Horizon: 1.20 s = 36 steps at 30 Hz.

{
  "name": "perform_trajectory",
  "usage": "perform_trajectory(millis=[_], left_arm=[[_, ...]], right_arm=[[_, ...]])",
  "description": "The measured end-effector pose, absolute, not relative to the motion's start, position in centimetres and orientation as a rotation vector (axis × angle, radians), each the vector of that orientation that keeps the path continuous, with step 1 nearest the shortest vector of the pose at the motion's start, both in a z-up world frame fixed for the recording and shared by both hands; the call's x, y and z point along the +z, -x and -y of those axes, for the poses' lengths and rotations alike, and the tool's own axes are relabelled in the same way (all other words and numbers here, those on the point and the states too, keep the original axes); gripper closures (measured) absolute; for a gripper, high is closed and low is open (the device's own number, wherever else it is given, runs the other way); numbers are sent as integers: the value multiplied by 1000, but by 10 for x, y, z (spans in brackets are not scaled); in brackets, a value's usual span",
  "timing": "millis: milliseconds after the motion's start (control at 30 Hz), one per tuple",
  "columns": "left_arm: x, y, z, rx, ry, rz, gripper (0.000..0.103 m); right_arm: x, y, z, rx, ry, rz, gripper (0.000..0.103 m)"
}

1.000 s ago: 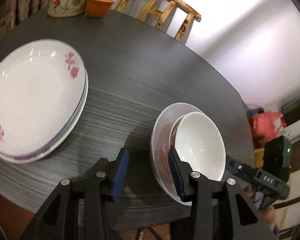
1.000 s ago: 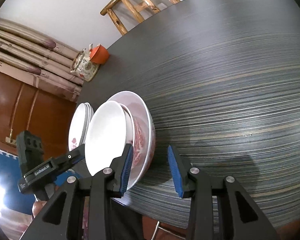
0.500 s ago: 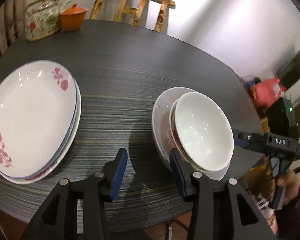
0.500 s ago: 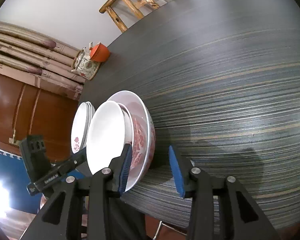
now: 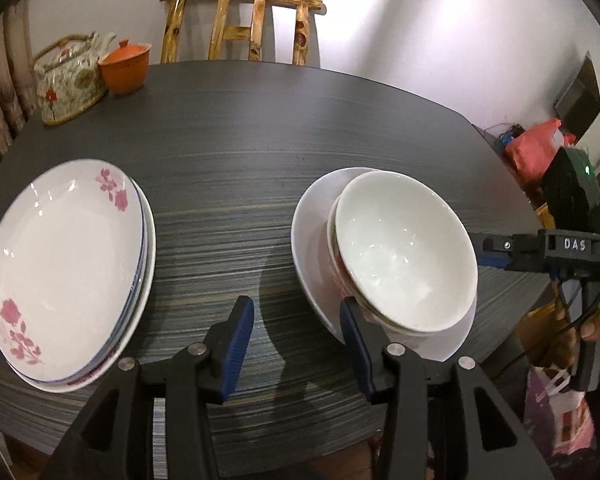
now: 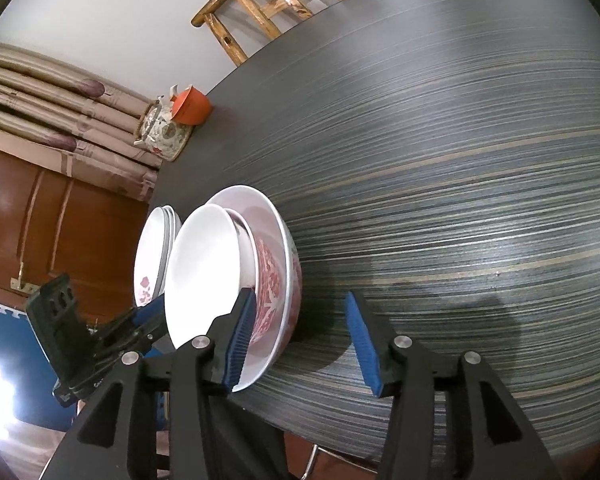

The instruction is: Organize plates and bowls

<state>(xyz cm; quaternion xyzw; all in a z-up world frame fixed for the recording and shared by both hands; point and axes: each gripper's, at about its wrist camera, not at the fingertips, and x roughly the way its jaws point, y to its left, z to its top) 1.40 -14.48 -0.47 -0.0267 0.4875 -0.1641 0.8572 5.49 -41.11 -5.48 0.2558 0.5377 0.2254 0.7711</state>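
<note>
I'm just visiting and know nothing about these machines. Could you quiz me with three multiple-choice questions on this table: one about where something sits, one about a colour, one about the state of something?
1. Where is the teapot?
A. at the table's far edge, beside the lidded cup
B. inside the bowls
C. on the chair

2. What colour is the lidded cup?
A. blue
B. orange
C. green

3. How does the plain white bowl lie?
A. upside down on the table
B. alone on bare table
C. nested in the other bowls of the bowl stack

Answers: 1 A, the teapot stands next to the cup near the chair. 2 B, its body and lid are orange. 3 C, it sits rim up inside a red-patterned bowl.
</note>
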Motion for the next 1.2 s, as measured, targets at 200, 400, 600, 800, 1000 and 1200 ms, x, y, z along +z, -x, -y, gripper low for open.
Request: perform_trajectory(millis=[200, 400, 600, 800, 1000, 1200], left_arm=[[-3, -14, 149, -331, 9, -1007, 56], [-5, -15, 147, -321, 0, -999, 51], [-7, -18, 144, -314, 2, -999, 48], [-11, -23, 146, -300, -18, -1012, 43], [-15, -26, 146, -297, -14, -1020, 43], [-19, -30, 145, -286, 19, -1048, 41]], right_arm=[[-57, -58, 411, 476, -542, -1181, 49], [-59, -58, 412, 479, -543, -1187, 46], [-60, -53, 414, 478, -537, -1197, 46], [-68, -50, 410, 485, -515, -1229, 46], [-74, -53, 407, 482, -512, -1237, 46], [-76, -60, 407, 471, -510, -1237, 46]])
